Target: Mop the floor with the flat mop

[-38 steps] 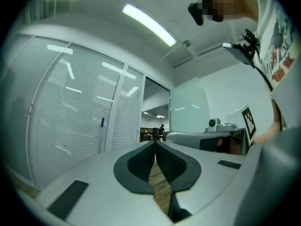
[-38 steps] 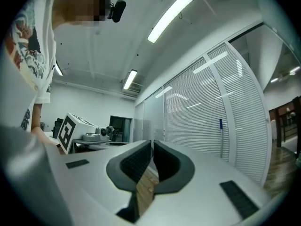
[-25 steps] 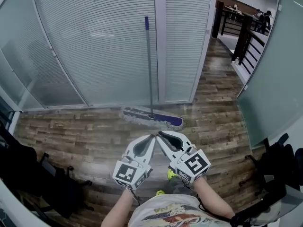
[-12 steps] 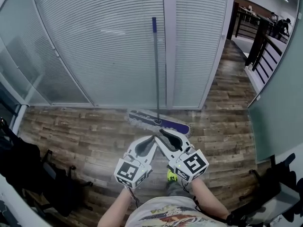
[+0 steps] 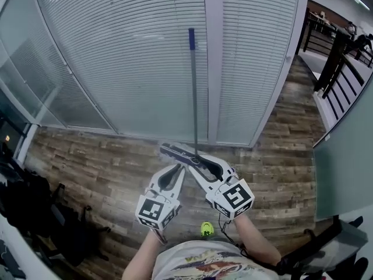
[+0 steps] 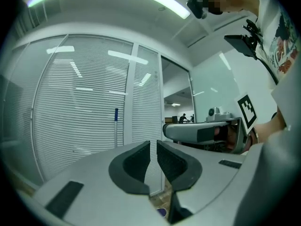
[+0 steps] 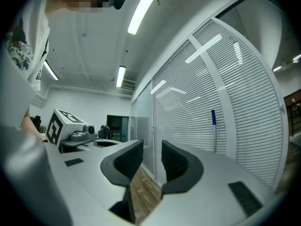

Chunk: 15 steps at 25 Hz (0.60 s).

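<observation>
The flat mop stands propped against the blind-covered glass wall. Its grey handle (image 5: 193,92) has a blue top end, and its purple pad (image 5: 176,152) lies on the wood floor. The handle also shows in the left gripper view (image 6: 116,128) and the right gripper view (image 7: 214,133), still off to one side of each pair of jaws. My left gripper (image 5: 181,167) is shut with nothing in it (image 6: 153,143). My right gripper (image 5: 198,163) is open: its jaws have just been opening and nothing lies between them (image 7: 152,146). Both point level at the wall, just short of the pad.
The glass wall with white blinds (image 5: 128,57) runs across the front, with a white frame post (image 5: 214,63) beside the mop. Dark chairs and bags (image 5: 35,214) crowd the left. A glass partition (image 5: 349,150) and a dark railing (image 5: 338,57) stand at the right.
Both grippers and the view have moved toward the wall, so the mop now stands right in front of the jaws. The right gripper's jaws have parted; the left stay together.
</observation>
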{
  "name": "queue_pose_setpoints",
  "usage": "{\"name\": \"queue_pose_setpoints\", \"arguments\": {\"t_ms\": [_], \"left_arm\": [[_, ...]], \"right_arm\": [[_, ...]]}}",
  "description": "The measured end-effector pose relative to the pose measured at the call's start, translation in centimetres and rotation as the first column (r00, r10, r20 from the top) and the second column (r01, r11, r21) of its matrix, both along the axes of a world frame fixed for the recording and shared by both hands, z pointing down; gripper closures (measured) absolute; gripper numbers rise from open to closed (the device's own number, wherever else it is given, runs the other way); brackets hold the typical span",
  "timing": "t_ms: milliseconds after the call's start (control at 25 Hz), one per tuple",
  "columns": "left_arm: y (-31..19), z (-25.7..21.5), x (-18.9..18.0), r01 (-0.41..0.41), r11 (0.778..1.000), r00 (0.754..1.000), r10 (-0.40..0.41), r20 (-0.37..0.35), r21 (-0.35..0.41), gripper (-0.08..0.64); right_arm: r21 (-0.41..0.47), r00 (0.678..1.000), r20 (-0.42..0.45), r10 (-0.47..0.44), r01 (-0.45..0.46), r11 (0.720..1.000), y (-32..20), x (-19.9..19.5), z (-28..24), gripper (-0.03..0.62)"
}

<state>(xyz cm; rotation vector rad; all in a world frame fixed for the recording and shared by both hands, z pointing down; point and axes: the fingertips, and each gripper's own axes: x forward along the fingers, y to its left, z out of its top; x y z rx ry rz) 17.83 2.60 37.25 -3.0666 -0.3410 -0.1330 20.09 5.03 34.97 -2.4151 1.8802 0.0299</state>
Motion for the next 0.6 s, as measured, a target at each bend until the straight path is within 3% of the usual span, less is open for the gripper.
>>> {"name": "queue_pose_setpoints", "arguments": {"t_ms": [600], "left_arm": [[-3.6,0.6,12.7,-0.035,0.998,0.999,0.035,-0.002,0.049,0.54]], "right_arm": [[-0.028,0.999,-0.009,0.052,-0.052,0.998,-4.4,12.1,0.7,0.474]]}}
